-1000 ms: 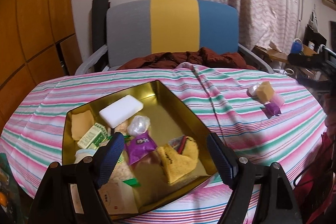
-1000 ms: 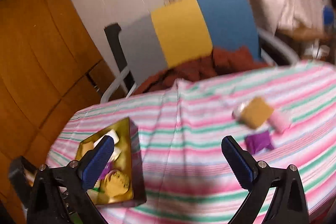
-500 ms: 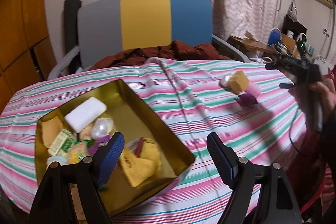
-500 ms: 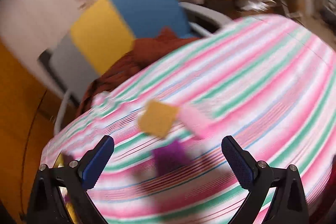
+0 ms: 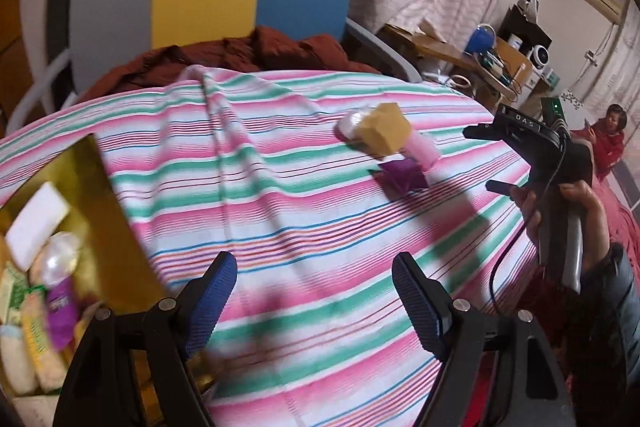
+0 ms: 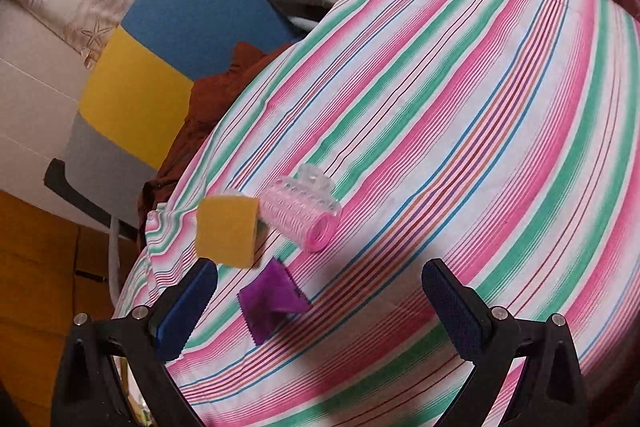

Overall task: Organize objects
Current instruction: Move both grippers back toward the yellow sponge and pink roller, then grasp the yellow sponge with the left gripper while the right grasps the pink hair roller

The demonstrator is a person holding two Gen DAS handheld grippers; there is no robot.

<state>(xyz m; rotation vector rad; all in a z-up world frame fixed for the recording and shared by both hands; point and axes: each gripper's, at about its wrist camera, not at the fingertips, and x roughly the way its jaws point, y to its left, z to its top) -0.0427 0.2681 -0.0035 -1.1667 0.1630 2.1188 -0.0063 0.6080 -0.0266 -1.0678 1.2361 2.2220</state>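
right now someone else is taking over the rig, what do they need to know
Left tongs: open, empty, over the striped cloth beside the gold tin.
Right tongs: open, empty, close to the purple packet.
Done: the tin already holds a white bar, a clear ball and several packets.
Left: the purple packet, yellow sponge block, pink hair roller and a small whitish item behind the sponge are loose on the cloth. The packet looks the likely next pick.

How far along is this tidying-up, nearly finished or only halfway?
Mostly done: the gold tin already holds many small items. Nothing is in hand; the right gripper hangs open above the purple packet. Left out: that packet, the yellow sponge and the pink roller.
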